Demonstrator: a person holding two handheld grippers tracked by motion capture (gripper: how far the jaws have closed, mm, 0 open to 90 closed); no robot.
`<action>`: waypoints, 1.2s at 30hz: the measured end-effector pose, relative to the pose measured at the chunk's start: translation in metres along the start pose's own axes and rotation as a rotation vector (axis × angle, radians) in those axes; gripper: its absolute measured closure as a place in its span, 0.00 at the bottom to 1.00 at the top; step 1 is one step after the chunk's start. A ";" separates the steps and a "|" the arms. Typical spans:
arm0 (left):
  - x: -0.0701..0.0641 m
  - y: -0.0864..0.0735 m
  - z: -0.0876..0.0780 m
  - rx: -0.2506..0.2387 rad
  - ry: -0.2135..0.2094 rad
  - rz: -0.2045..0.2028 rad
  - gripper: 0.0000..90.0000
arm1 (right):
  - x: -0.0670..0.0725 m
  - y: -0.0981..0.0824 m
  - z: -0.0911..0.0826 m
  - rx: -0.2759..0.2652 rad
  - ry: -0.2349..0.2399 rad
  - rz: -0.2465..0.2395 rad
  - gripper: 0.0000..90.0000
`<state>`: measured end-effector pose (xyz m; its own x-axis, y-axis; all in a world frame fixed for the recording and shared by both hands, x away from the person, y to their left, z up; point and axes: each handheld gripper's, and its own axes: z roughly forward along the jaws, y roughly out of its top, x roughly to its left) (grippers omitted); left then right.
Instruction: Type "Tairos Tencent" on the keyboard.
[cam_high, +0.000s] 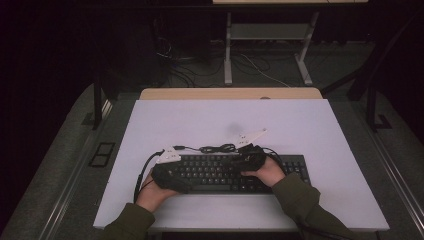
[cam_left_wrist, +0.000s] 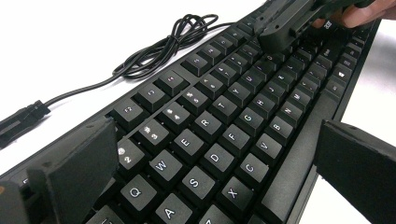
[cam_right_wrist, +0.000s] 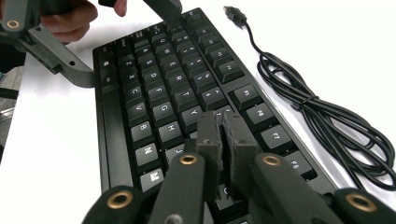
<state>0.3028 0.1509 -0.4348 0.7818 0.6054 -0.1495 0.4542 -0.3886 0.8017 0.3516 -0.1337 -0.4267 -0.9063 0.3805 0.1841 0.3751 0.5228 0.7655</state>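
Observation:
A black keyboard (cam_high: 220, 172) lies along the near part of the white table (cam_high: 225, 120). Its coiled cable (cam_high: 217, 148) rests just behind it. My left gripper (cam_high: 180, 175) straddles the keyboard's left end (cam_left_wrist: 233, 107), one pad (cam_left_wrist: 70, 172) against the back edge and the other against the front edge. My right gripper (cam_right_wrist: 224, 116) is shut, with nothing between its pads. Its tip rests on the keys near the middle of the upper rows (cam_right_wrist: 159, 84). The same right gripper (cam_left_wrist: 285, 32) appears farther along the keyboard in the left gripper view.
The cable (cam_right_wrist: 327, 121) ends in a loose USB plug (cam_right_wrist: 233, 14) on bare table behind the keyboard's left end. A wooden strip (cam_high: 230, 93) runs along the table's far edge. Beyond it, desk legs (cam_high: 228, 60) and wires stand on the dark floor.

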 end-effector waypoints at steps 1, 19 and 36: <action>0.000 0.000 0.000 0.000 0.001 0.000 0.00 | 0.000 0.000 -0.001 -0.004 0.001 -0.001 0.93; -0.001 0.005 0.001 -0.019 0.020 0.009 0.11 | -0.011 -0.002 -0.013 -0.091 -0.012 0.061 0.55; 0.002 0.011 0.004 -0.041 -0.007 -0.009 0.46 | -0.016 -0.005 -0.016 -0.121 -0.061 0.092 0.38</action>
<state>0.3109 0.1454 -0.4286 0.7810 0.6035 -0.1609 0.4432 -0.3541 0.8235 0.3610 -0.1550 -0.4234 -0.8541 0.4704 0.2220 0.4264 0.3890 0.8166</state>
